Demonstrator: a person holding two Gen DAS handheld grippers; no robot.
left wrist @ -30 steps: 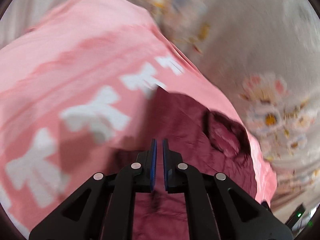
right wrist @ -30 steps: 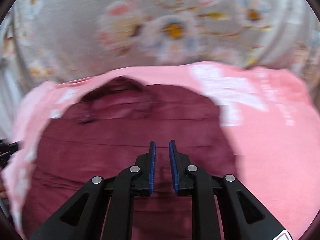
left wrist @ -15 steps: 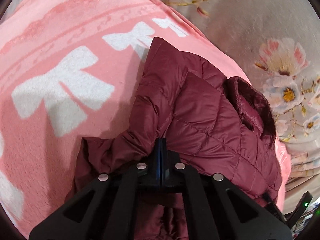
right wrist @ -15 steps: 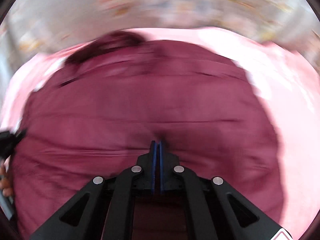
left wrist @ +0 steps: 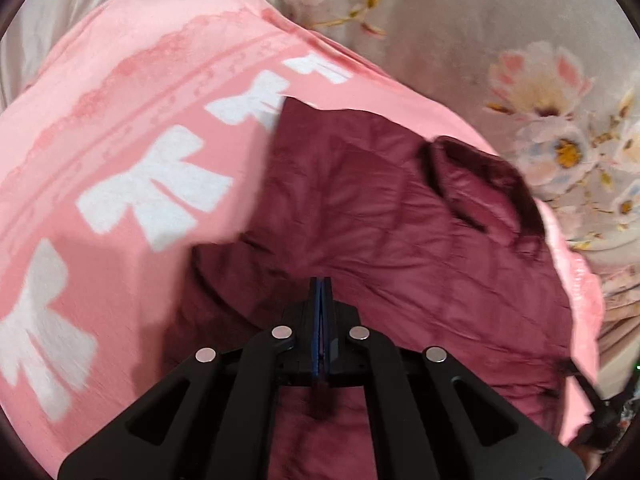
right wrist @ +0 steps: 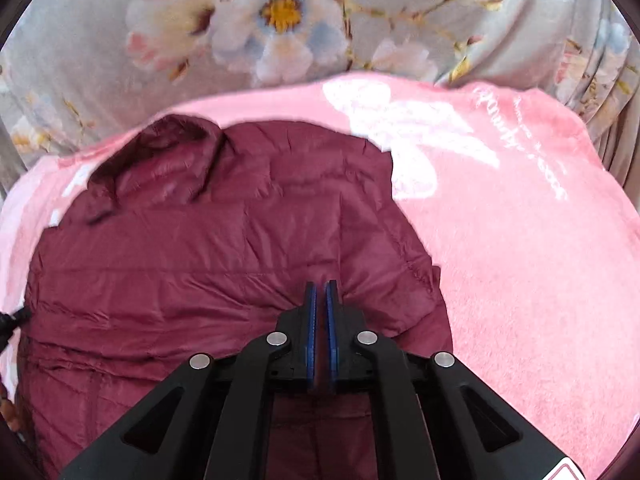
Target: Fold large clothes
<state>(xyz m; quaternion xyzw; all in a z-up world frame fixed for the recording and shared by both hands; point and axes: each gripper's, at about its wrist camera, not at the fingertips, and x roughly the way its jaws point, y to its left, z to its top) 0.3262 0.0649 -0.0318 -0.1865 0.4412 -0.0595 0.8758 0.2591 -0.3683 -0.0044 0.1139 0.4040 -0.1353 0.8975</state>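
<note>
A maroon quilted jacket (left wrist: 380, 208) lies spread on a pink blanket (left wrist: 120, 140) with white bows, its collar (left wrist: 480, 184) at the far right. My left gripper (left wrist: 321, 282) is shut on the jacket's fabric, and creases run out from its tips. In the right wrist view the same jacket (right wrist: 200, 260) fills the lower left, with its collar (right wrist: 160, 160) at the far left. My right gripper (right wrist: 321, 286) pinches a fold of it. The jaws are opening by a thin slit, and maroon cloth shows between the blue pads.
The pink blanket (right wrist: 540, 260) lies on a grey floral bedsheet (right wrist: 100, 60) that also fills the top right of the left wrist view (left wrist: 500, 40). A black part of the other tool (right wrist: 10, 318) pokes in at the left edge.
Both grippers dropped onto the jacket and closed on its fabric. The raised fold seen in the left wrist view has flattened. The right gripper's pads have parted a little since half a second ago.
</note>
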